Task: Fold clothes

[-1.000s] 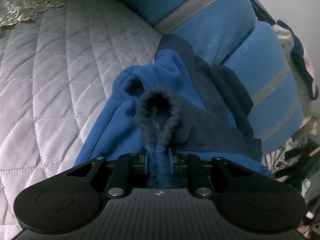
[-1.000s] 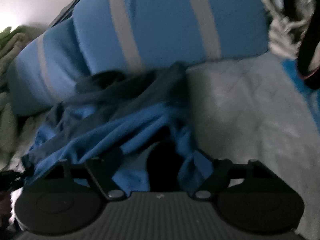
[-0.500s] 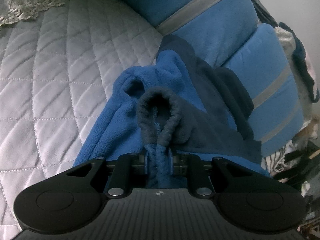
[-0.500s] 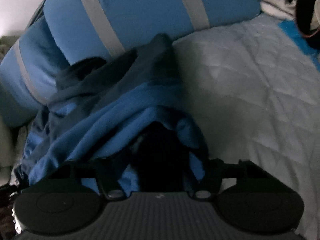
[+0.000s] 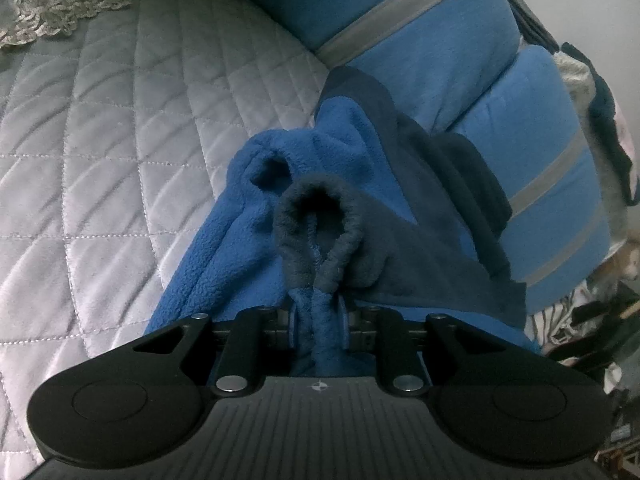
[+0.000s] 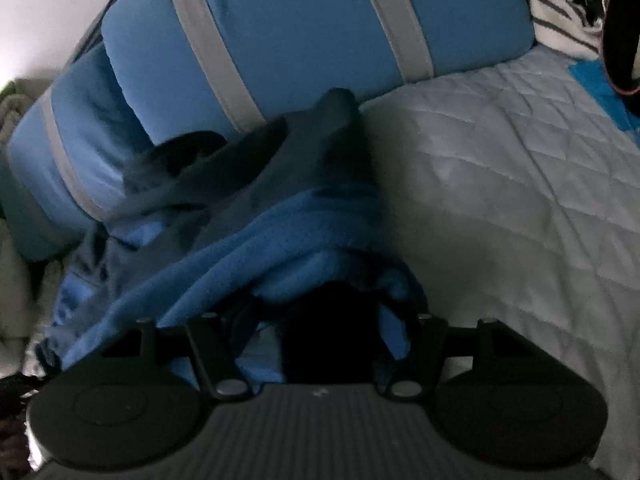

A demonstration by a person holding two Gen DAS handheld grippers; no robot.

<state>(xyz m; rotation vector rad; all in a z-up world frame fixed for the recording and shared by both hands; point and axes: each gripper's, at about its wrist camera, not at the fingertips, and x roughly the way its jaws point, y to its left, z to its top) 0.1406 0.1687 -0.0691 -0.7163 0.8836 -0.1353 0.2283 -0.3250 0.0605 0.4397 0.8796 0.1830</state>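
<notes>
Here your left gripper (image 5: 318, 320) had its jaws pinching a fold of the blue fleece garment (image 5: 248, 248), just below its dark gathered cuff (image 5: 316, 224). The garment lay bunched on the quilted bed (image 5: 100, 140), up against the blue pillows (image 5: 432, 40). Your right gripper (image 6: 324, 336) was buried in the same fleece (image 6: 240, 256); I cannot tell how its jaws stood.

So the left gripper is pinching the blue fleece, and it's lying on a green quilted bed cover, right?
Nearly. The left gripper is pinching the blue fleece, but the quilted bed cover is pale grey, not green. The left wrist view shows it plainly.
</notes>
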